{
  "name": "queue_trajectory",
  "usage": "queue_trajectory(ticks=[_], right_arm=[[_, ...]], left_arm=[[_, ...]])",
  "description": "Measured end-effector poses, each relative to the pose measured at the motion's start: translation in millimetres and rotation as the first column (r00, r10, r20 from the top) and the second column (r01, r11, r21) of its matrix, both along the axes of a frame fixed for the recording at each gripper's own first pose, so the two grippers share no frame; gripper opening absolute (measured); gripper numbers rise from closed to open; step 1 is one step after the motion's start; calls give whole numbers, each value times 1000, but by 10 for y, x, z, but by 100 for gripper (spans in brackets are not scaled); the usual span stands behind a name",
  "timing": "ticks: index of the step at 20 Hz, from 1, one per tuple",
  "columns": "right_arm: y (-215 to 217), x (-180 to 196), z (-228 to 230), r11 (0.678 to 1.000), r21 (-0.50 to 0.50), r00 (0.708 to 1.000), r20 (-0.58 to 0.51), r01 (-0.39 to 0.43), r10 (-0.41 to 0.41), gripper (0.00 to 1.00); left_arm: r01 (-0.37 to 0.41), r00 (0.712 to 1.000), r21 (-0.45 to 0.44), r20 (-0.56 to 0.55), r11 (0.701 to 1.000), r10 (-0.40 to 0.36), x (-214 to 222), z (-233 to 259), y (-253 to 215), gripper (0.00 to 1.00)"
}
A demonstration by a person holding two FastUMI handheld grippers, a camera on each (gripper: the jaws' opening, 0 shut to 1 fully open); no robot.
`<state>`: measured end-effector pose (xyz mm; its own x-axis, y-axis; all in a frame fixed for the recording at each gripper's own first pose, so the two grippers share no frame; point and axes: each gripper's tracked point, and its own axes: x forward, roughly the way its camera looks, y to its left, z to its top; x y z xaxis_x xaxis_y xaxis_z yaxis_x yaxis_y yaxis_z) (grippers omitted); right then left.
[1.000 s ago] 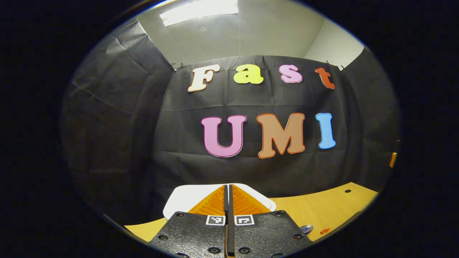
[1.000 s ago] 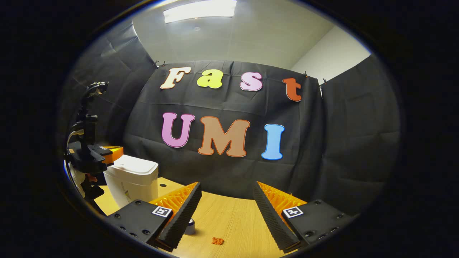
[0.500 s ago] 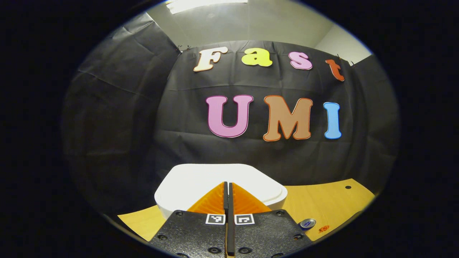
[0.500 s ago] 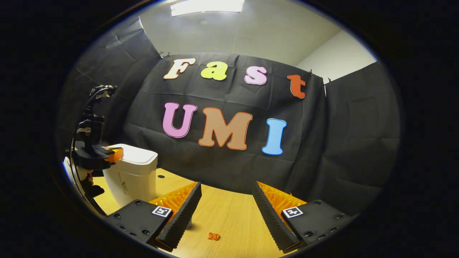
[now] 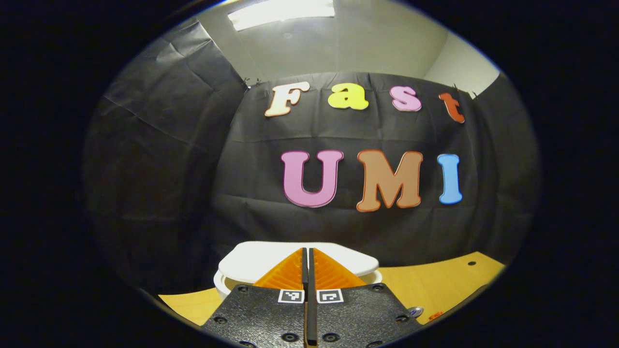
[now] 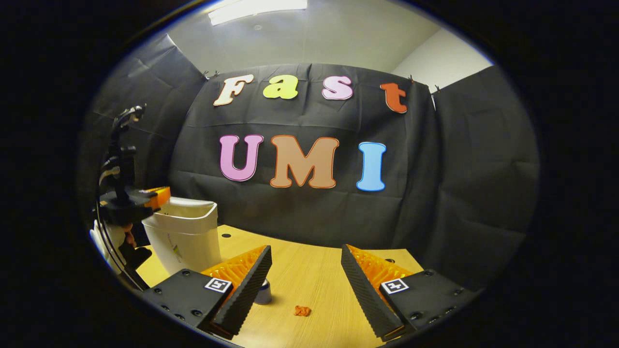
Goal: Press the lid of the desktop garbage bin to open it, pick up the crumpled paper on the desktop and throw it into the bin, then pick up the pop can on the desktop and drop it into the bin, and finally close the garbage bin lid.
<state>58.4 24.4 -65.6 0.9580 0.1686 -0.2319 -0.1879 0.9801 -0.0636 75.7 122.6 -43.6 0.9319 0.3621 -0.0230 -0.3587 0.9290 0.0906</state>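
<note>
Wooden desktop (image 6: 309, 270) lies bare between bin (image 6: 186, 237) and crumpled paper (image 6: 302, 311).

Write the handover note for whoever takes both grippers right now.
Left gripper: shut, empty, at the near edge of the bin's lid.
Right gripper: open, empty, above the table.
Bin at the table's left; the lid looks lifted off the rim, so the press seems done.
Crumpled paper and pop can lie on the table near the right gripper.
Left: paper in, can in, close the lid.
</note>
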Motion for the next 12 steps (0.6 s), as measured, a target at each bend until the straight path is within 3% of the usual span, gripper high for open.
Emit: queue_trajectory(ticks=[2, 6, 7, 10, 12], right_arm=[[-10, 13, -136, 1000, 4, 1000, -31, -2, 2, 96], [-55, 83, -464, 998, -53, 996, -86, -13, 8, 100], [-43, 108, -582, 998, -66, 995, -100, -24, 17, 96], [-2, 213, -1020, 994, -81, 980, -189, -69, 53, 100], [38, 300, -1290, 993, -72, 967, -242, -97, 77, 96]], left_arm=[[45, 999, 33, 27, 998, -45, 56, 203, -113, 0], [153, 986, -13, 64, 988, -152, 44, 408, -455, 0], [172, 983, -26, 63, 985, -170, 10, 409, -521, 0], [213, 976, -48, 61, 976, -210, -128, 426, -675, 0], [228, 973, -49, 57, 972, -226, -215, 413, -726, 0]])
